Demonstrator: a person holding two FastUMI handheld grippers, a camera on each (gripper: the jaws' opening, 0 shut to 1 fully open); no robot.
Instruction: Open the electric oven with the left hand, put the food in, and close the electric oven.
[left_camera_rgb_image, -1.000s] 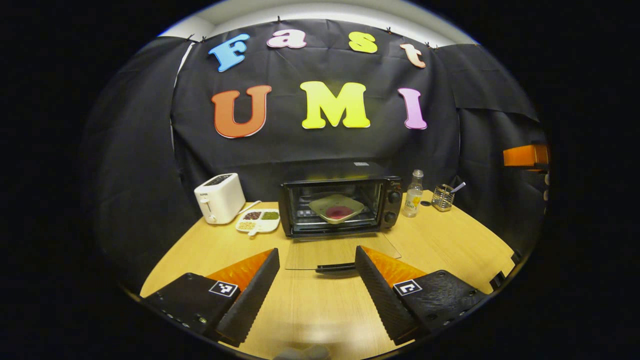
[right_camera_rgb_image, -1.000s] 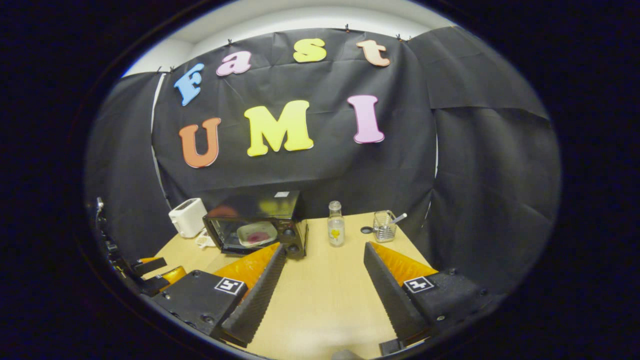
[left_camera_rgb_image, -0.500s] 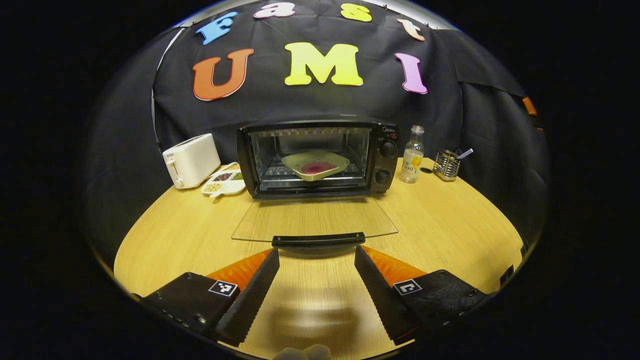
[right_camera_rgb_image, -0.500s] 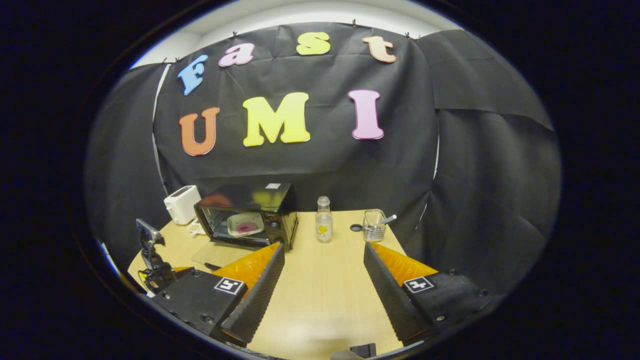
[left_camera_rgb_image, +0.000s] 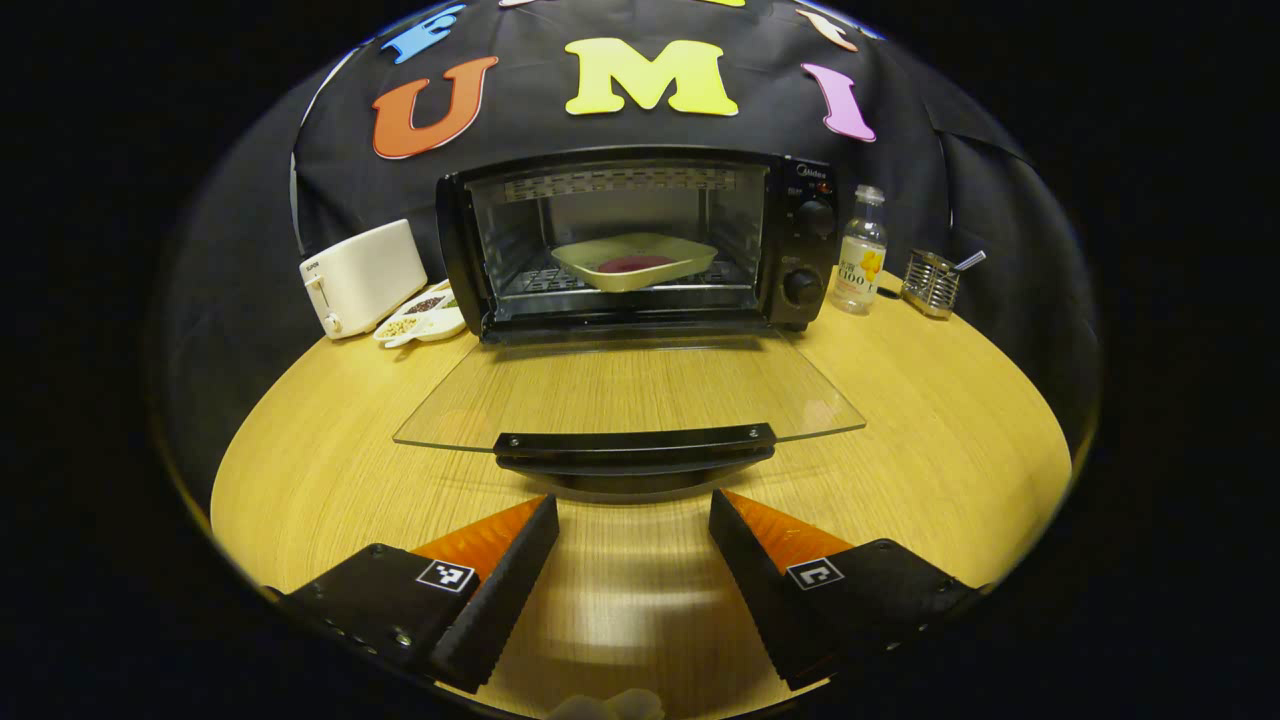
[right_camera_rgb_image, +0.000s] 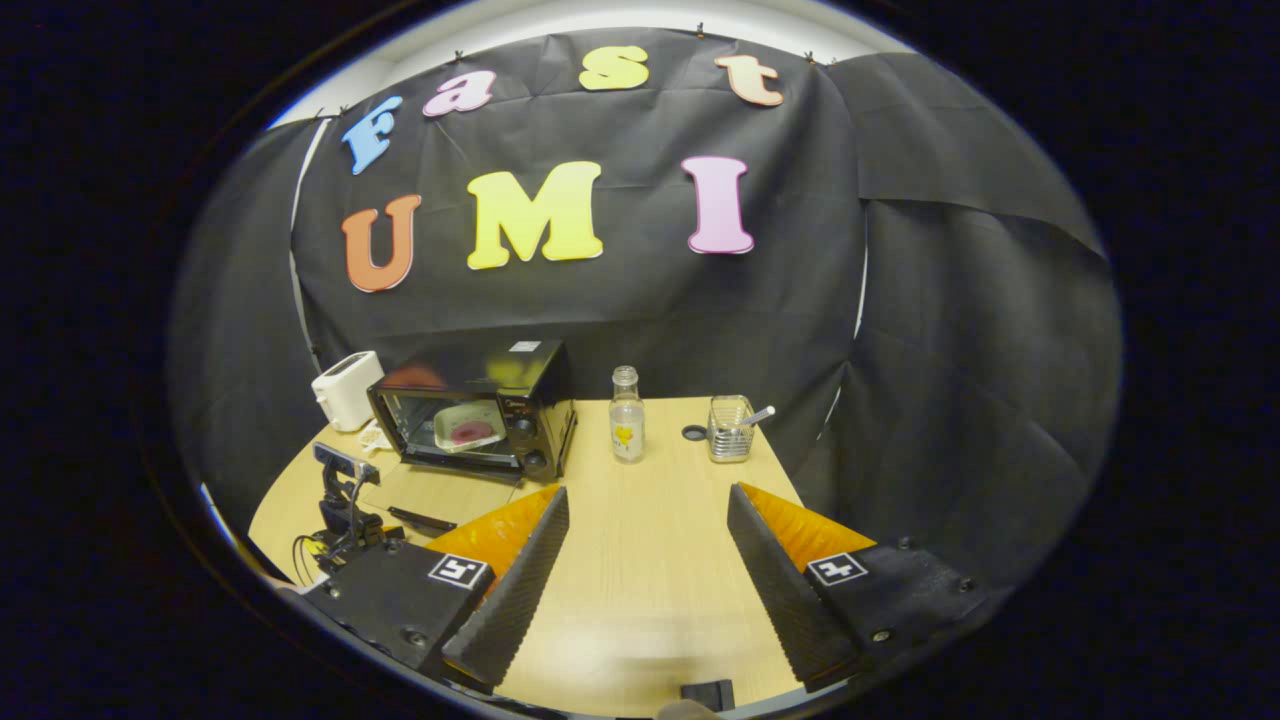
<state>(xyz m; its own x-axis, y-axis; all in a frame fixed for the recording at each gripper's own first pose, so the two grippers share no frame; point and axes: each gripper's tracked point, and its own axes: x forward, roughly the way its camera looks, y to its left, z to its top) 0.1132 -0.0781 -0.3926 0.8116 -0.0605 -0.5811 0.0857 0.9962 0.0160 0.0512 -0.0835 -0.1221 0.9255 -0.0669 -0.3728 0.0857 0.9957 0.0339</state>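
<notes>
Left tongs (left_camera_rgb_image: 633, 535) wide open, empty, low over the table (left_camera_rgb_image: 930, 440), just short of the door handle (left_camera_rgb_image: 634, 440). Oven (left_camera_rgb_image: 640, 240) door down flat. Plate of food (left_camera_rgb_image: 634, 262) sits on the oven rack. Right tongs (right_camera_rgb_image: 646, 530) also wide open, empty, off to the oven's right. Toaster (left_camera_rgb_image: 360, 276) left, bottle (left_camera_rgb_image: 862, 252) right.

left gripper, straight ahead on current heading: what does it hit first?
Likely the door handle of the open oven: it sits dead ahead of the left gripper, jaws open. Whether the gripper runs level with it or lower, I can't tell.
</notes>
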